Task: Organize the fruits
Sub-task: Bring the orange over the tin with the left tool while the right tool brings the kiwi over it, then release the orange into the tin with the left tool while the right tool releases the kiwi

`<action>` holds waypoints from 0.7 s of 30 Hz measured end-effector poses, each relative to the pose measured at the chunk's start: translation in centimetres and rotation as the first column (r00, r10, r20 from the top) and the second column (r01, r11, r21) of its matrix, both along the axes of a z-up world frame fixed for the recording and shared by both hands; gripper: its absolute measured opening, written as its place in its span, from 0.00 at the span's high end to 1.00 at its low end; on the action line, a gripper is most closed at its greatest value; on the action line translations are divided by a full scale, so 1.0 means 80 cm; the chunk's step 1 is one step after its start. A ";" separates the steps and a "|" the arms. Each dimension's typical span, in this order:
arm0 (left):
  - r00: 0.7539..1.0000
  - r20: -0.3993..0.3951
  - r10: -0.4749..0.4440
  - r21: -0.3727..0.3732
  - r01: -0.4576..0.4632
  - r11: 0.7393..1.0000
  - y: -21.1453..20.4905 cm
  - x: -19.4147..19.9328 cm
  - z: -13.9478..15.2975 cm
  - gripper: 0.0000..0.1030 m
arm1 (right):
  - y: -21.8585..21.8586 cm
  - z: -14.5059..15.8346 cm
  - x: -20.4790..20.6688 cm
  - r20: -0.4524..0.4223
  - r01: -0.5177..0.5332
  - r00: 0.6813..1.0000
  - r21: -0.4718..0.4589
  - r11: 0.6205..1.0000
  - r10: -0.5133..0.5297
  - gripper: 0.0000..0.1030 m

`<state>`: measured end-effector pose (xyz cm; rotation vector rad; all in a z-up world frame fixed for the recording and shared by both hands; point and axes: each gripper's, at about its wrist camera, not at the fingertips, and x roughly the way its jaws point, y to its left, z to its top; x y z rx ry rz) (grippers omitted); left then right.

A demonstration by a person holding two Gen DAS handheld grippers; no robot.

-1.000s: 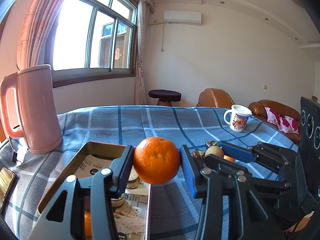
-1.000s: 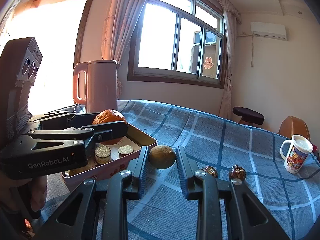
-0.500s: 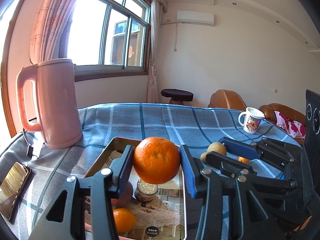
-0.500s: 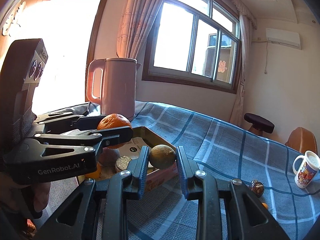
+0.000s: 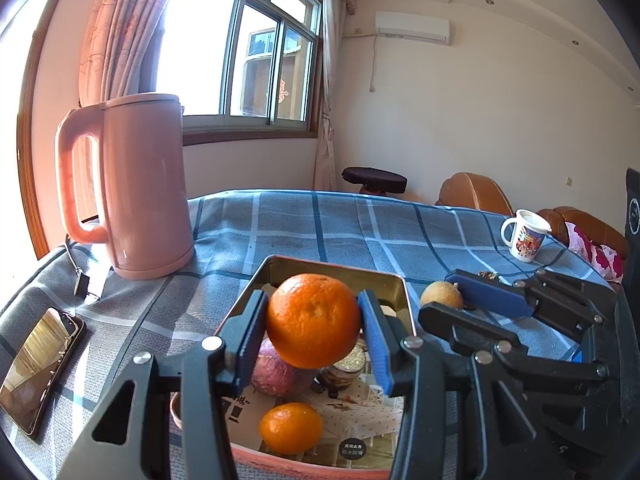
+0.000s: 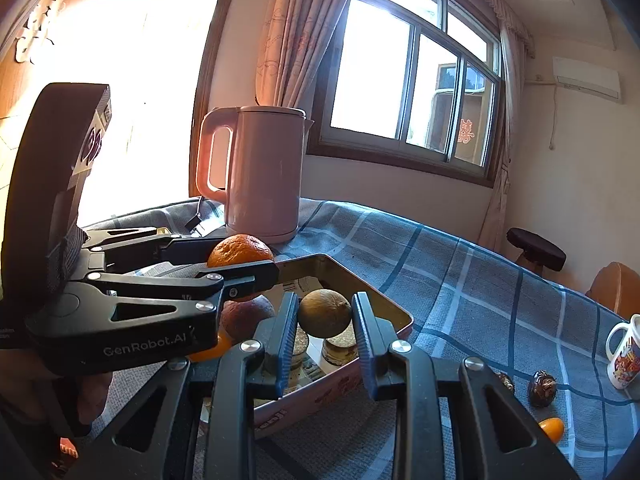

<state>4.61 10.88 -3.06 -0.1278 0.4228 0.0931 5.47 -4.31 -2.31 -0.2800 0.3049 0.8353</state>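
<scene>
The left gripper (image 5: 313, 326) holds a big orange (image 5: 313, 320) tight between its two blue pads (image 5: 251, 338). The orange hangs in the air over the metal tin (image 5: 401, 286), which sits on the blue checked tablecloth (image 5: 340, 224). Inside the tin, under the orange, lie a reddish-purple fruit (image 5: 276, 372), a small orange (image 5: 291, 427) and a little jar (image 5: 344, 364) with a shiny top.

The right gripper (image 6: 325, 326) squeezes a round brown fruit (image 6: 325, 313) between its fingers. This fruit is also in the air, above the near edge of the tin. From the left camera, the brown fruit shows just past the right side of the tin.

On the cloth to the right of the tin rest two dark shiny balls (image 6: 542, 388) and a small orange-yellow fruit (image 6: 552, 430). A white mug (image 5: 526, 235) with a picture on it stands farther right, well apart from the tin.

A tall pink kettle (image 5: 136, 188) stands behind the tin on the left. A phone (image 5: 38, 364) lies flat on the cloth at the far left edge. Behind the table are a window (image 5: 240, 48), a dark stool (image 5: 374, 178) and a brown sofa (image 5: 472, 194).
</scene>
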 end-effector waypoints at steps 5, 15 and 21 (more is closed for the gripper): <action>1.000 -0.019 0.015 -0.005 -0.015 1.000 0.010 -0.002 -0.007 0.53 | 0.015 -0.008 0.000 -0.028 -0.022 0.999 -0.017 1.000 0.022 0.71; 0.997 -0.069 0.024 -0.030 -0.026 0.999 0.031 -0.001 -0.016 0.53 | 0.045 -0.025 0.004 -0.100 -0.063 0.994 -0.086 0.994 0.054 0.71; 0.995 -0.102 0.021 -0.002 -0.021 1.000 0.025 0.006 -0.019 0.53 | 0.060 -0.037 0.009 -0.153 -0.085 0.986 -0.150 0.985 0.062 0.71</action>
